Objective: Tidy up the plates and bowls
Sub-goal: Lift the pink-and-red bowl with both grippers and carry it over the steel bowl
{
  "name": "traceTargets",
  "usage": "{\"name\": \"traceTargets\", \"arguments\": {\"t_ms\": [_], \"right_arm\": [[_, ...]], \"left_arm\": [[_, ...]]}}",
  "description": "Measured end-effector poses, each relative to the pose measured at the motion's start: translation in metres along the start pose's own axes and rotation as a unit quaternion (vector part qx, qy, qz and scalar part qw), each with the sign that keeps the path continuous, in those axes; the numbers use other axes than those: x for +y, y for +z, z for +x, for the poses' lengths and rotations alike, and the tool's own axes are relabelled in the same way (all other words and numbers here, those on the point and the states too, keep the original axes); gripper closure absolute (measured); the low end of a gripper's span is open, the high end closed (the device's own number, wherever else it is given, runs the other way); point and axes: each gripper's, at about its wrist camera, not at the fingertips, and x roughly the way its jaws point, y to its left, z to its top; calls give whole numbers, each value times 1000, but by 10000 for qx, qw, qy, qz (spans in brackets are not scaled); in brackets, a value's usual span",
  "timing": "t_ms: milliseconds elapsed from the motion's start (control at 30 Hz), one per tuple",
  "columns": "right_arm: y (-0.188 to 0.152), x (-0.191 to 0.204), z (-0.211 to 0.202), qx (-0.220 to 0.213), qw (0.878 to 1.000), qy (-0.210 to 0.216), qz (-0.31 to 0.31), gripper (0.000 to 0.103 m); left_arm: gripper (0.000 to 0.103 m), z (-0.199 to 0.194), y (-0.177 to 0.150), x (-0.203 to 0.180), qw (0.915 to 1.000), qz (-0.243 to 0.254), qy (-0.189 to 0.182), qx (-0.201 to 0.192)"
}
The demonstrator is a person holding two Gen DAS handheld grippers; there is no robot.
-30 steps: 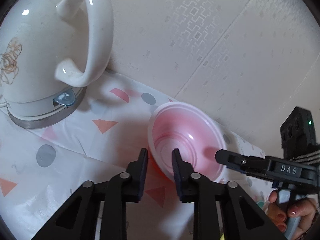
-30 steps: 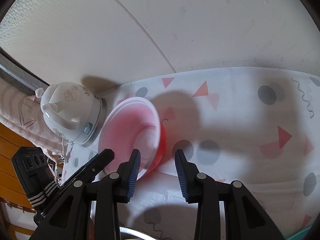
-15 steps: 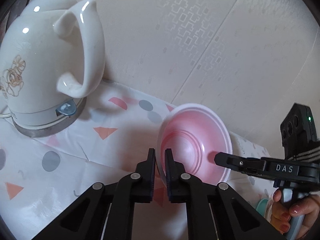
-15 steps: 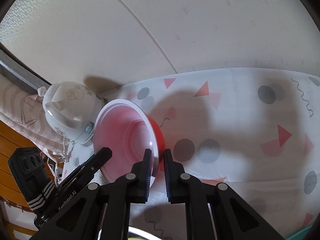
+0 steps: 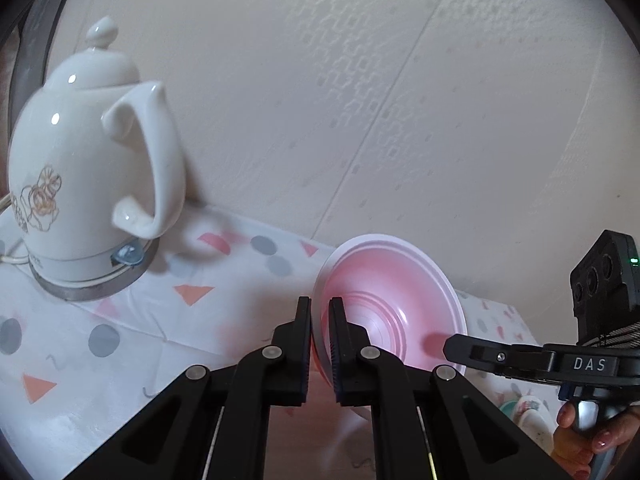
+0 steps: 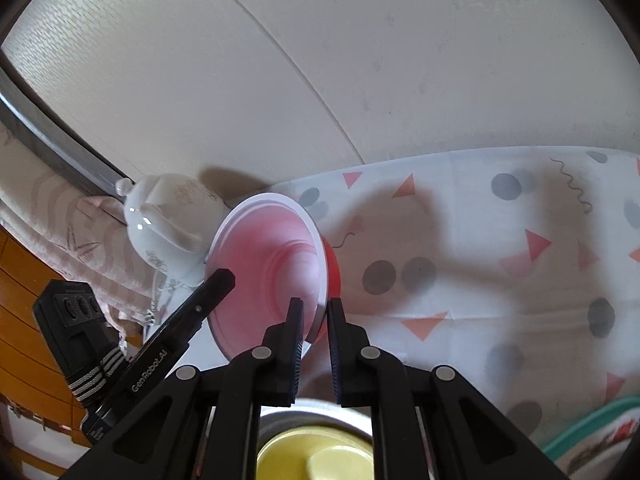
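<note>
Left tongs (image 5: 319,320) and right tongs (image 6: 314,320), each closed to a narrow slot on opposite edges of one pink bowl (image 5: 390,300), whose white rim passes between the pads. The bowl is tilted on edge and held clear of the tabletop (image 5: 132,332), just beside the white kettle (image 5: 84,184) on the side its handle faces.

Left wrist view: the kettle upright on its metal base, lid knob uppermost, floral motif on its flank; the right tongs enter beyond the bowl from the kettle, gripped by a hand (image 5: 584,436) with painted nails. The bowl's interior faces this camera.

Right wrist view: the bowl's red outer wall (image 6: 333,264), visible only here, on the side away from the kettle; the patterned cloth stretching far from the kettle; a yellow dish (image 6: 316,456) in a metal vessel below the tongs; a teal-rimmed item (image 6: 592,428) at the frame edge, identity unclear.
</note>
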Motion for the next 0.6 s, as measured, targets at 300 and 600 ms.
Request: {"name": "traceTargets", "arguments": {"t_ms": [300, 600], "right_arm": [[-22, 5, -42, -449, 9989, -2, -109, 91], [-49, 7, -72, -630, 9977, 266, -21, 91]], "left_arm": [[95, -22, 0, -23, 9990, 123, -411, -82], [94, -60, -13, -50, 9989, 270, -363, -126]]}}
